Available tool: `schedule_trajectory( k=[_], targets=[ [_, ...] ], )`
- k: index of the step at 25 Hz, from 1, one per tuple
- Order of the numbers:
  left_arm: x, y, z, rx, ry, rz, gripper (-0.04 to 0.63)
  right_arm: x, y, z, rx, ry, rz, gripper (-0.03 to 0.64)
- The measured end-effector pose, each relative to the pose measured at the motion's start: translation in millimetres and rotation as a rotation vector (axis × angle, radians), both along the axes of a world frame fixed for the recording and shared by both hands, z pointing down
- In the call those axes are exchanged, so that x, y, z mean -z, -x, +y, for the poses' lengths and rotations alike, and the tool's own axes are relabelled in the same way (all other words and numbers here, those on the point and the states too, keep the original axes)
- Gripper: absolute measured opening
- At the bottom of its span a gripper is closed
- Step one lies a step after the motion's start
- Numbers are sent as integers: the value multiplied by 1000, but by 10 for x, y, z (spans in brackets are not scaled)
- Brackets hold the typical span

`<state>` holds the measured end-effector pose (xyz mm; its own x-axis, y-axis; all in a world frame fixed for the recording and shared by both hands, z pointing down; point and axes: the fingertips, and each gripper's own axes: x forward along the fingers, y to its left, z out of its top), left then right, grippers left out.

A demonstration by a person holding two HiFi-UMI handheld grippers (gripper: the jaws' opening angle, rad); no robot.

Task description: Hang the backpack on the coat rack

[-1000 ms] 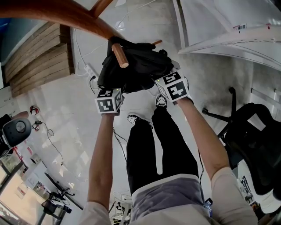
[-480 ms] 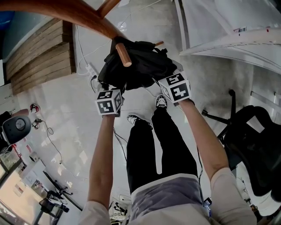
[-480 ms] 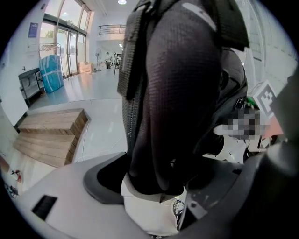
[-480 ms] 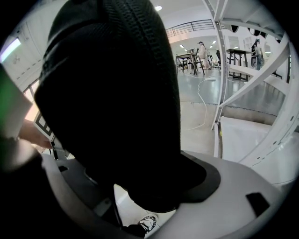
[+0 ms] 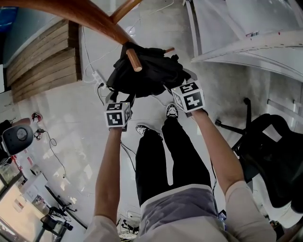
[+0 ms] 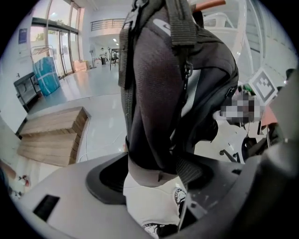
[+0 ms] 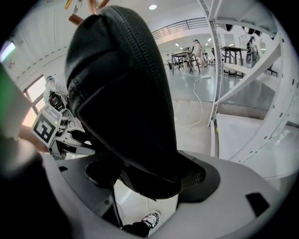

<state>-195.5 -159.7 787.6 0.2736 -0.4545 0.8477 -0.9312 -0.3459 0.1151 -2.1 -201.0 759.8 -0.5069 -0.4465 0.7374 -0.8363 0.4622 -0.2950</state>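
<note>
Left jaws: your left gripper [image 6: 152, 186] has just been opening and now stands spread wide. The lower corner of the backpack [image 6: 163, 93] sits between the jaws and does not look pinched.
Right jaws: your right gripper [image 7: 149, 186] has likewise just been opening. It is spread wide around the bag's rounded bottom edge and is not clamped on it.
Backpack: it appears to hang by its top on the wooden peg [image 5: 133, 60] of the coat rack [image 5: 80, 14], with its body drooping toward you, well above the floor.
Handling: it is soft black fabric, likely slack and fairly light. Expect it to sag and swing rather than hold its shape.
Where to hold: if you need to reseat it, take the webbing strap [image 6: 181, 23], not the loose body.
Floor: pale glossy tile [image 5: 71, 113], with a white power strip [image 5: 97, 75] and its cable under the rack.
Room: a wooden stepped platform [image 5: 42, 61] is to your left. A white frame [image 5: 246, 42] and a black office chair [image 5: 270, 156] are to your right.
</note>
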Motion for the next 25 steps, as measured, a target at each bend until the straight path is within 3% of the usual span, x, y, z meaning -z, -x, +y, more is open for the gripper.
schedule_trajectory(
  k=[9, 25],
  targets=[
    [117, -134, 249, -26, 30, 17, 272, 131, -91, 123, -29, 15, 3, 347],
    [570, -295, 441, -11, -13, 47, 145, 450, -63, 404, -12, 23, -3, 344]
  ],
)
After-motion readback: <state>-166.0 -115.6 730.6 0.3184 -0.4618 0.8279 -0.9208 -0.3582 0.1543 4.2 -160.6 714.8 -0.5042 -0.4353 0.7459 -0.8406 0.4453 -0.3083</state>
